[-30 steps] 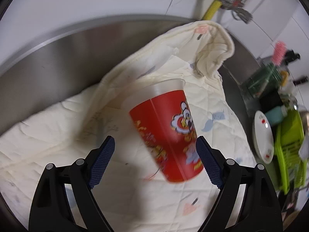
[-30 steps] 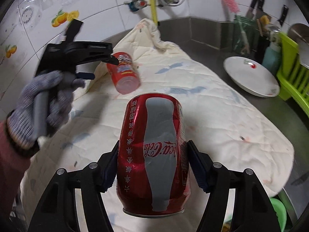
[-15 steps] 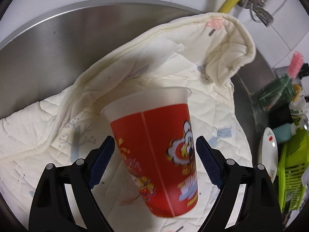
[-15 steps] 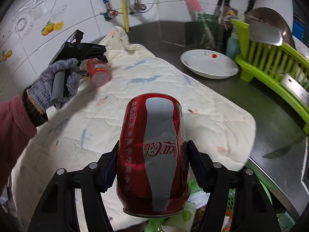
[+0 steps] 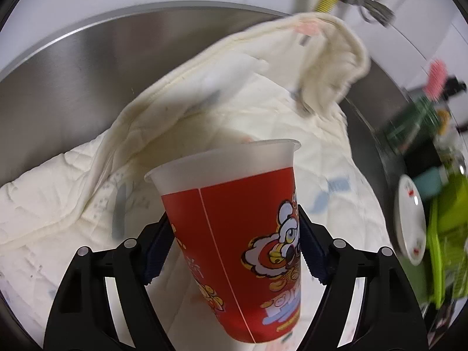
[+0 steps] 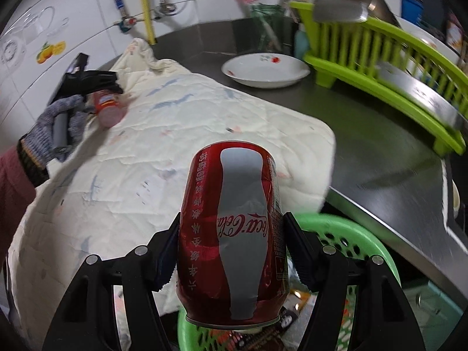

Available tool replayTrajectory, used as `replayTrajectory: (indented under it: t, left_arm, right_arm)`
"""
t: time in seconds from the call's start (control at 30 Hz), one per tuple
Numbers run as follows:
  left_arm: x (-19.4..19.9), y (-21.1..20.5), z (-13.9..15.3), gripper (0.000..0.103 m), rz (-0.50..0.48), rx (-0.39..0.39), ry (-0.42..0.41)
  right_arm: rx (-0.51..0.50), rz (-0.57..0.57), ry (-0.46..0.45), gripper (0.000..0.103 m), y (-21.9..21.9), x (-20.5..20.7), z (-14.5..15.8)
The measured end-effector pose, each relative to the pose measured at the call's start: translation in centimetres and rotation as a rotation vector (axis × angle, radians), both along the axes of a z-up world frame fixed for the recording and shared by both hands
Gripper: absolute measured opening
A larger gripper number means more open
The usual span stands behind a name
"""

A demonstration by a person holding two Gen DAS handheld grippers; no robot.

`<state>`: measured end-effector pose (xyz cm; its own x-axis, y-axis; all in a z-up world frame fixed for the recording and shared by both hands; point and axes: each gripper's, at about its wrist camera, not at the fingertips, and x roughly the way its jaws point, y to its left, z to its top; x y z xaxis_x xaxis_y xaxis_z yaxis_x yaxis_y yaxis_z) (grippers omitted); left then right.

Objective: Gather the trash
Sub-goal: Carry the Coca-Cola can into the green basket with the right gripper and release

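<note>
The right claw [image 6: 231, 259] is clenched on a red cola can [image 6: 231, 234], a pad pressing each side, the can standing roughly upright between its fingers. Just beyond and beneath the can sits a green plastic basket [image 6: 345, 237] at the near edge of the steel surface [image 6: 380, 158]; scraps of packaging lie in it, too blurred to name.

The left claw [image 5: 234, 248] has just been closing, and its blue pads [image 5: 311, 256] now sit against both sides of a red paper cup [image 5: 234, 234] printed with a cartoon lion, so it grasps the cup. The cup tilts, its white rim toward the far side; its inside cannot be seen. In the right wrist view the gloved hand [image 6: 60, 125] holds this claw at the far left, over a cream quilted cloth [image 6: 190, 134] spread on the surface.

Far right stand a white bowl [image 6: 264, 70] and a green dish rack [image 6: 377, 67] carrying dishes.
</note>
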<state>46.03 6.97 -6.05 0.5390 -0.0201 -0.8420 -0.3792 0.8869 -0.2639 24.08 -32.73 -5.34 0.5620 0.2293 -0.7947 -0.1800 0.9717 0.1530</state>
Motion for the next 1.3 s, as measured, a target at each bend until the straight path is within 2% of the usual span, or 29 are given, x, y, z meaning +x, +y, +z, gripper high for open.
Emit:
replayTrajectory:
  t: [0.23, 0.43, 0.7, 0.87, 0.97, 1.07, 1.3]
  left_arm:
    - [-4.3, -2.2, 2.2, 0.073, -0.109, -0.011, -0.034]
    - [-7.9, -4.8, 3.9, 0.073, -0.203, -0.029, -0.062]
    - [-12.7, -9.4, 5.3, 0.073, -0.354, -0.047, -0.089]
    - [-15.1, -12.9, 5.8, 0.073, -0.454, -0.059, -0.097]
    - [-16.3, -15.0, 6.0, 0.073, -0.506, -0.057, -0.104]
    - [-17.3, -17.3, 6.2, 0.073, -0.56, -0.063, -0.106]
    - [-19.8, -22.9, 6.1, 0.073, -0.671, -0.055, -0.106]
  right_arm:
    - [-0.012, -0.071, 0.019, 0.064, -2.5, -2.3, -1.0]
    - [-0.077, -0.136, 0.034, 0.064, -4.7, -4.1, -1.9]
    - [-0.102, -0.21, 0.138, 0.064, -7.6, -4.8, -6.5]
    - [-0.088, -0.244, 0.167, 0.067, -8.5, -4.8, -8.2]
    - [-0.078, -0.256, 0.146, 0.074, -8.9, -5.3, -8.1]
    - [-0.076, -0.265, 0.129, 0.074, -9.2, -6.1, -7.7]
    - [-0.045, -0.264, 0.061, 0.086, -10.0, -9.4, -4.8]
